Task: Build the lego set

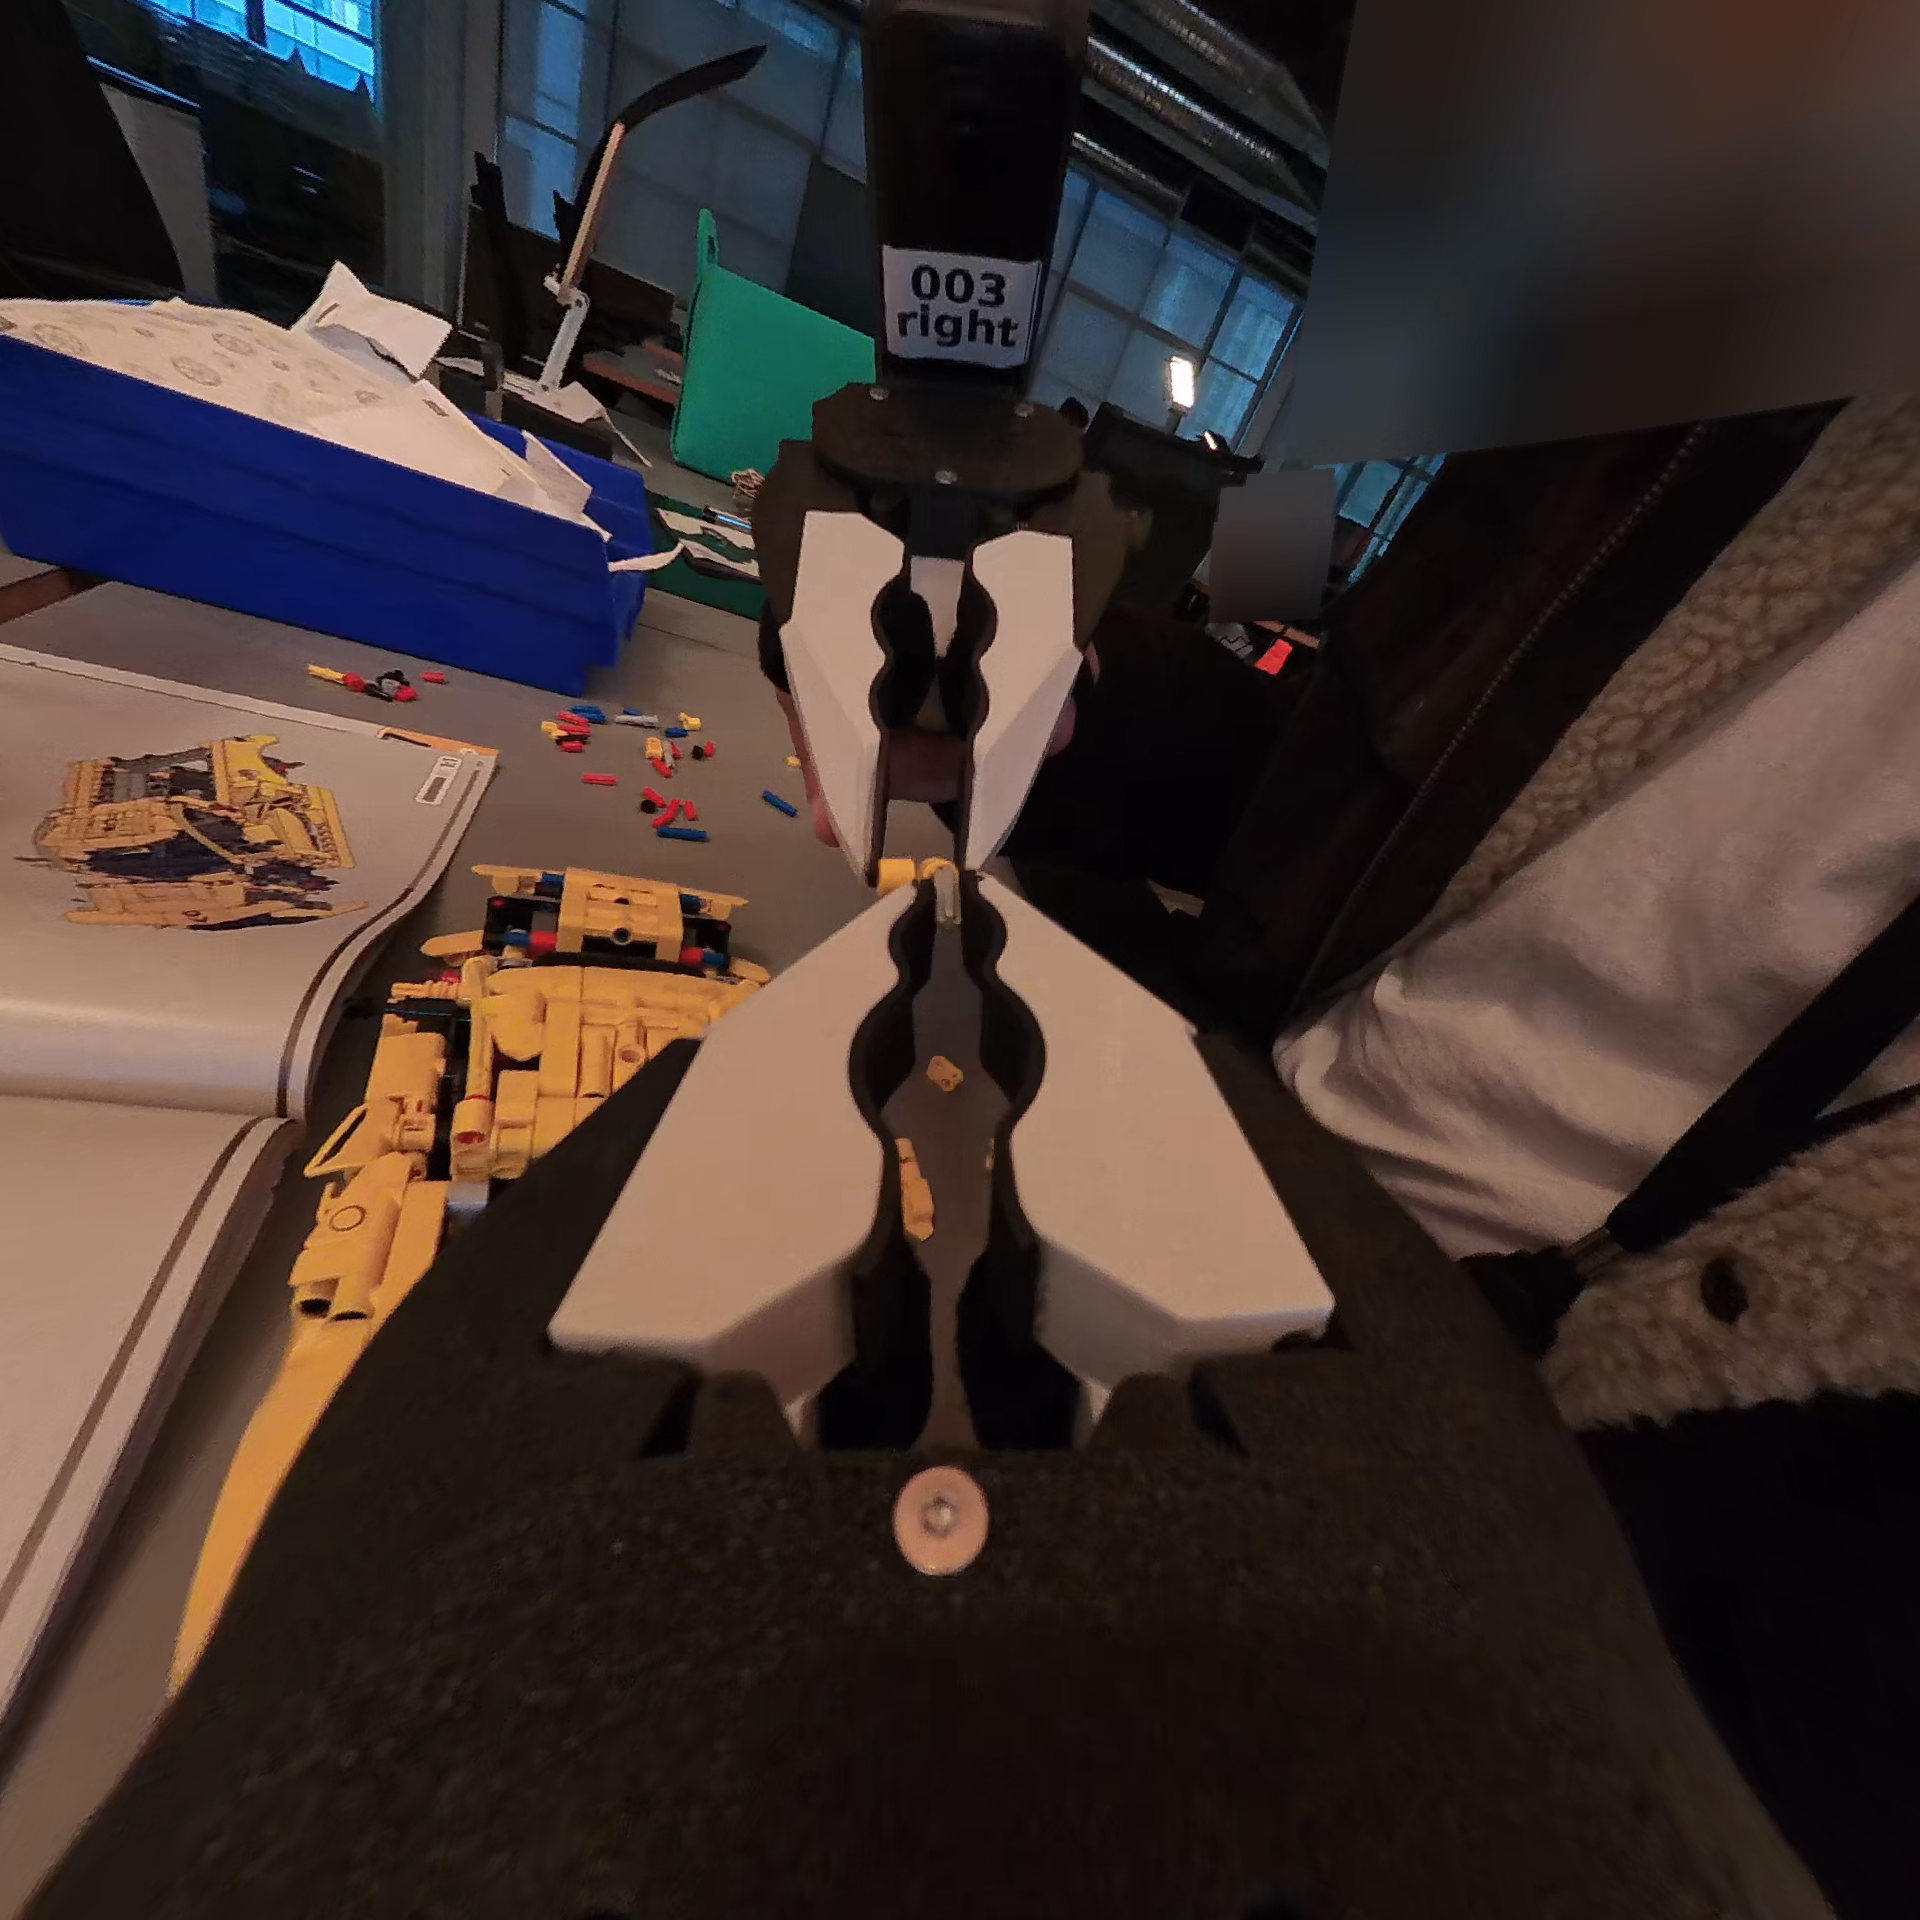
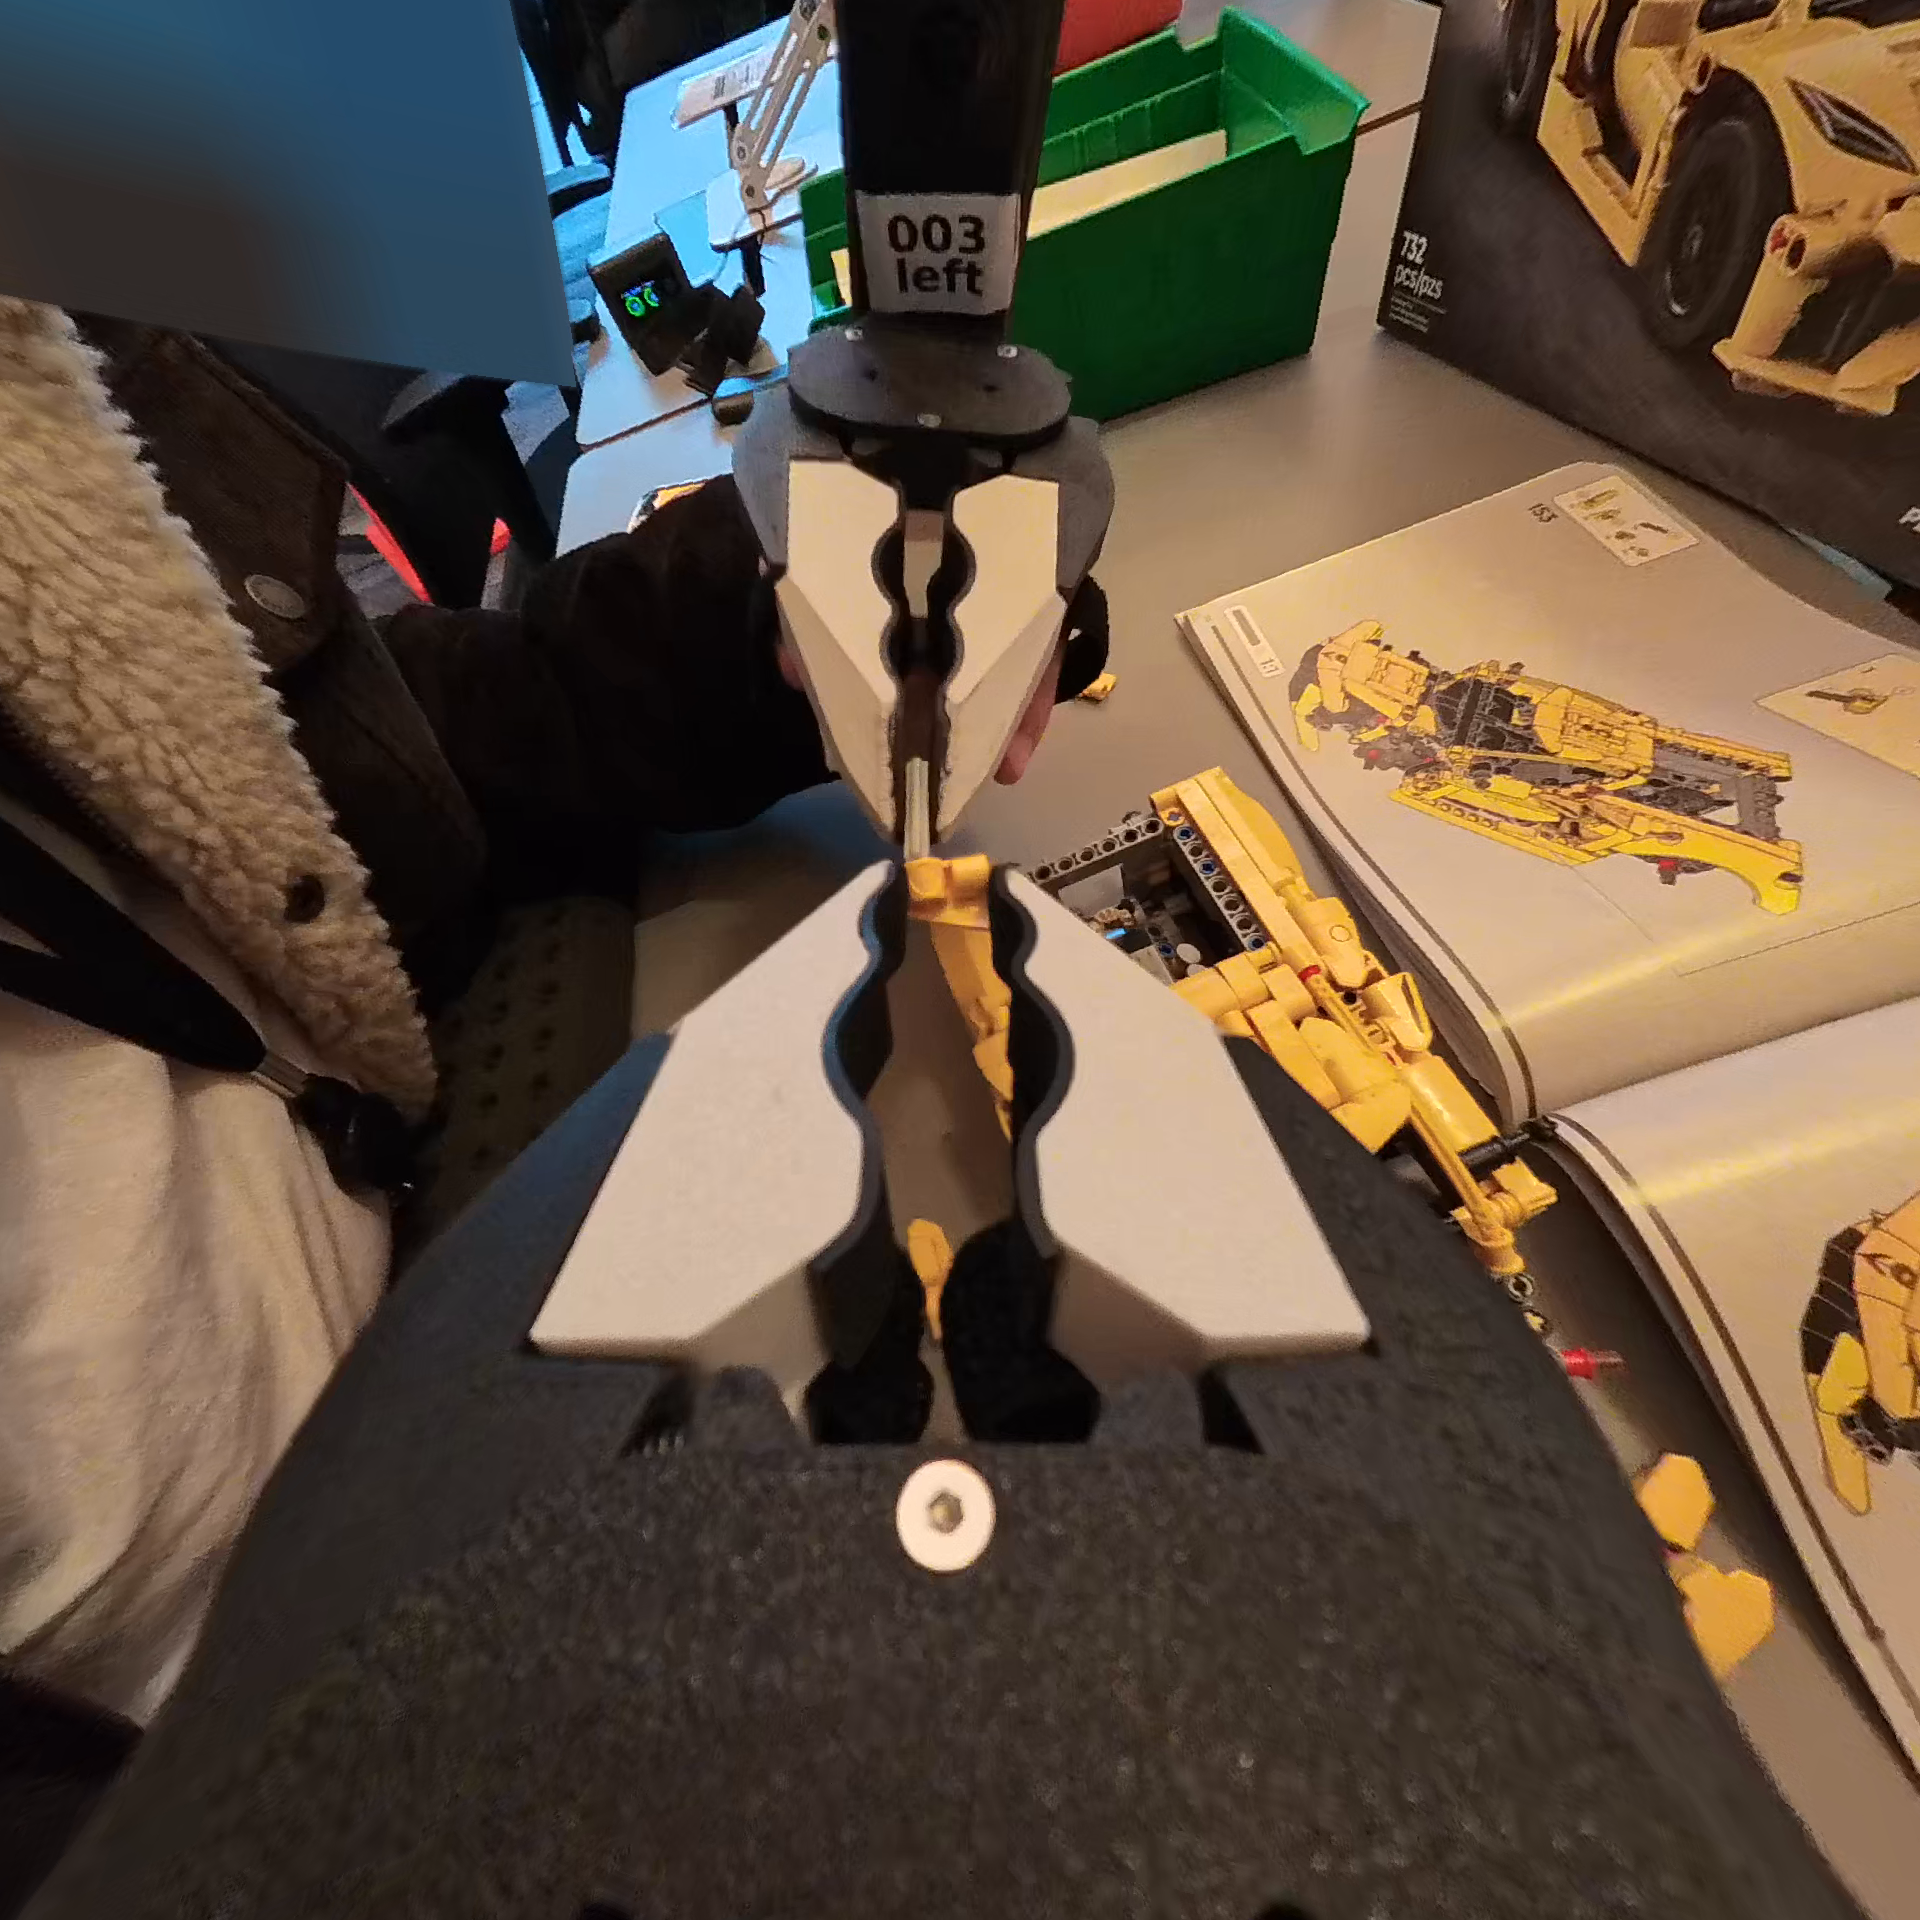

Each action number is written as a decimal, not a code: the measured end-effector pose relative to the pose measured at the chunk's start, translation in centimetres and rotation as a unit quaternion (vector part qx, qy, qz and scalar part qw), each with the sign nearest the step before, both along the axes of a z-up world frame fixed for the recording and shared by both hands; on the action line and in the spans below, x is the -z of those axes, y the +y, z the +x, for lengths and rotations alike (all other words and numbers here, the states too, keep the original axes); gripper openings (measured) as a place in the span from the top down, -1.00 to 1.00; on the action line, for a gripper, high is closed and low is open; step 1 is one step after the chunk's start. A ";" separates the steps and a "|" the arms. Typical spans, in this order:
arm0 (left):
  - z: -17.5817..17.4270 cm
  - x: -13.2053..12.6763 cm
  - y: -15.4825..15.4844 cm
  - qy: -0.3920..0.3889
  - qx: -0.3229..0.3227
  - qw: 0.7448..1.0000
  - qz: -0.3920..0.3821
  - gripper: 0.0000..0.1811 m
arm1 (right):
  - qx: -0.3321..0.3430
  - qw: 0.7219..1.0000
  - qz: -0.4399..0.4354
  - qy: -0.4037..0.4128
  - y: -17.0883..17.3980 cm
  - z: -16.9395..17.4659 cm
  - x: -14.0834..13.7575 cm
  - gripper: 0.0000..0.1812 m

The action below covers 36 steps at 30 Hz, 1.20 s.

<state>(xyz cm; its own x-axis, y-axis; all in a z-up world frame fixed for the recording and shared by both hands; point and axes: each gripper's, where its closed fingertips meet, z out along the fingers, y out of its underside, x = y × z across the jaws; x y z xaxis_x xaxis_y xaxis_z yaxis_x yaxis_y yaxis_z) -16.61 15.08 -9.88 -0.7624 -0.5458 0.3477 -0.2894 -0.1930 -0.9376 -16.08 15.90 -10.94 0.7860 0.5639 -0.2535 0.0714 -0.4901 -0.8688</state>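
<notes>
Tip-to-tip alignment governed the coming move: left gripper [image 1: 940, 883] and right gripper [image 2: 940, 868] faced each other above the table edge. Left was nearly closed on a thin grey axle [image 2: 916, 810], its long axis pointing toward the right tips. Right was pinched on a yellow connector piece [image 2: 948, 883], touching the axle's end. Partly built yellow model [image 1: 551, 1018] lay on the table, left of both.

The yellow model [image 1: 499, 1049] on the table is half hidden behind the left gripper [image 1: 940, 883]. The instruction booklet [image 2: 1558, 790] and the set's box [image 2: 1662, 208] run off the right edge. The loose pins [image 1: 644, 758] far left are too small to tell apart.
</notes>
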 end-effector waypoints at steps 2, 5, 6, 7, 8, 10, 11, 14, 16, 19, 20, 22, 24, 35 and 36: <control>0.1 0.3 0.0 0.004 -0.003 1.000 0.010 0.95 | 0.003 1.000 -0.002 -0.015 0.0 0.1 0.2 0.84; 0.1 1.2 -0.2 0.007 -0.008 0.999 0.046 0.95 | 0.001 0.999 -0.016 -0.029 -0.1 0.0 0.8 0.84; 0.2 1.5 -0.2 0.008 -0.014 0.998 0.061 0.95 | 0.004 0.999 -0.019 -0.037 -0.1 0.2 1.1 0.84; 0.3 1.7 -0.3 0.009 -0.015 0.997 0.071 0.95 | 0.005 0.999 -0.023 -0.040 -0.2 0.2 1.3 0.84; 0.3 1.7 -0.4 0.010 -0.016 0.997 0.075 0.95 | 0.004 0.999 -0.024 -0.038 -0.2 0.2 1.4 0.84; 0.4 1.6 -0.4 0.003 -0.021 0.997 0.076 0.95 | 0.009 0.999 -0.019 -0.028 -0.2 0.3 1.2 0.84; 0.5 1.5 -0.4 0.002 -0.023 0.997 0.075 0.95 | 0.012 1.000 -0.017 -0.024 -0.2 0.3 1.1 0.84; 0.7 1.2 -0.3 -0.008 -0.030 0.997 0.065 0.95 | 0.026 1.000 -0.003 -0.004 -0.1 0.6 0.8 0.84; 1.0 0.1 -0.1 -0.029 -0.042 0.998 0.037 0.95 | 0.043 0.998 0.025 0.045 0.2 0.9 -0.3 0.84; 1.7 -1.8 0.3 -0.065 -0.065 0.996 -0.011 0.95 | 0.074 0.987 0.074 0.126 0.5 1.5 -2.2 0.84; 1.8 -2.2 0.4 -0.074 -0.072 0.994 -0.022 0.95 | 0.082 0.982 0.086 0.150 0.6 1.6 -2.7 0.84; 2.1 -2.6 0.6 -0.081 -0.081 0.993 -0.034 0.95 | 0.095 0.973 0.101 0.187 0.7 2.0 -3.1 0.84; 2.2 -2.6 0.6 -0.078 -0.081 0.993 -0.042 0.95 | 0.101 0.968 0.105 0.203 0.8 2.1 -3.1 0.84; 1.7 -2.4 0.4 -0.067 -0.064 0.995 -0.046 0.96 | 0.103 0.975 0.113 0.162 0.6 1.6 -3.0 0.84; 1.6 -2.3 0.4 -0.063 -0.061 0.995 -0.040 0.96 | 0.100 0.977 0.109 0.157 0.6 1.4 -2.8 0.84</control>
<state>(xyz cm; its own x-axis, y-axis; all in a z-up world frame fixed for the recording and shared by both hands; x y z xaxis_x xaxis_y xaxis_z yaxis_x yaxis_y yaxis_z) -14.99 15.43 -7.63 -0.7326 -0.6108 0.3004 -0.1410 -0.2955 -0.9449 -14.63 16.49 -8.12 0.7888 0.4753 -0.3897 -0.2922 -0.2677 -0.9181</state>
